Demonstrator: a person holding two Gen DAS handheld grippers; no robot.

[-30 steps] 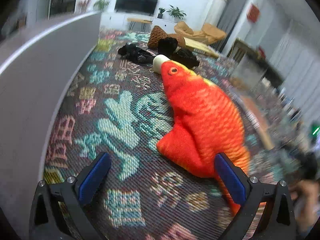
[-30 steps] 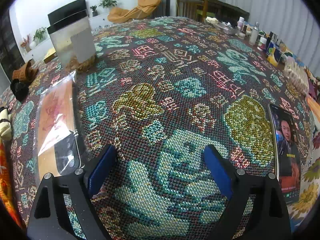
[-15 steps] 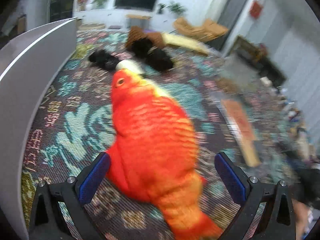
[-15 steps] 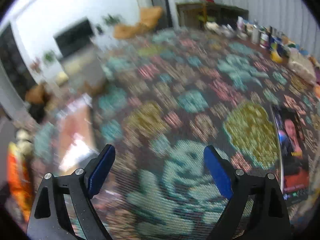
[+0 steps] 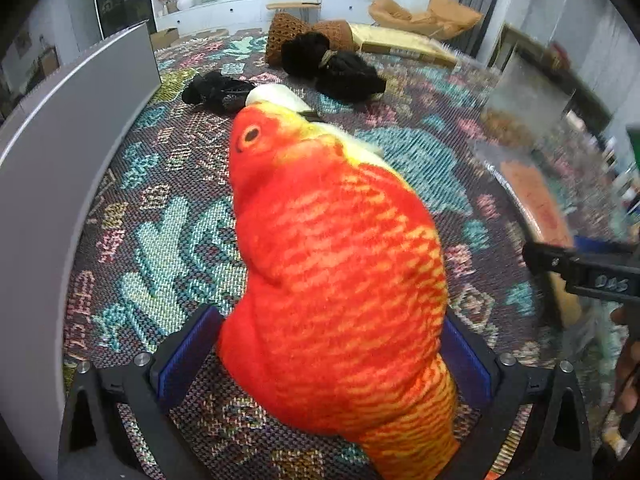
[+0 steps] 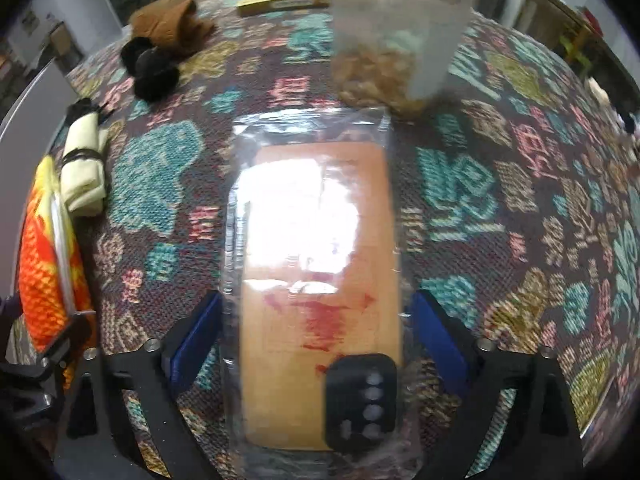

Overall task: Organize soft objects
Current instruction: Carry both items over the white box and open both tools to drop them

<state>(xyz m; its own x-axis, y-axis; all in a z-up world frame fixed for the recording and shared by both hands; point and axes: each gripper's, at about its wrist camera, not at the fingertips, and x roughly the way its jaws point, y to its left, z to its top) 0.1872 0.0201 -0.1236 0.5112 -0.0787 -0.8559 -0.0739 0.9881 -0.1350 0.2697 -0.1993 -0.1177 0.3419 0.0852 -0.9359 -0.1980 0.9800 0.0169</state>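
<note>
A red-orange plush fish [image 5: 336, 264] lies on the patterned cloth, its body between the open jaws of my left gripper [image 5: 326, 356]; the blue pads stand just beside its flanks. The fish also shows at the left edge of the right wrist view [image 6: 48, 264]. My right gripper [image 6: 316, 344] is open around a clear plastic bag holding an orange case [image 6: 316, 280], which lies flat on the cloth. A cream rolled bundle [image 6: 84, 172] lies beyond the fish's head, also in the left wrist view [image 5: 276, 96].
Black soft items [image 5: 340, 68] and a brown knitted item [image 5: 292, 36] lie further back. A grey curved panel [image 5: 52, 152] stands at the left. A clear tub with brownish contents [image 6: 396, 40] stands beyond the bag. My right gripper appears at the right in the left view [image 5: 592, 272].
My left gripper moved forward and the fish now sits between its jaws. My right gripper swung left and now straddles the plastic bag with the orange case.
</note>
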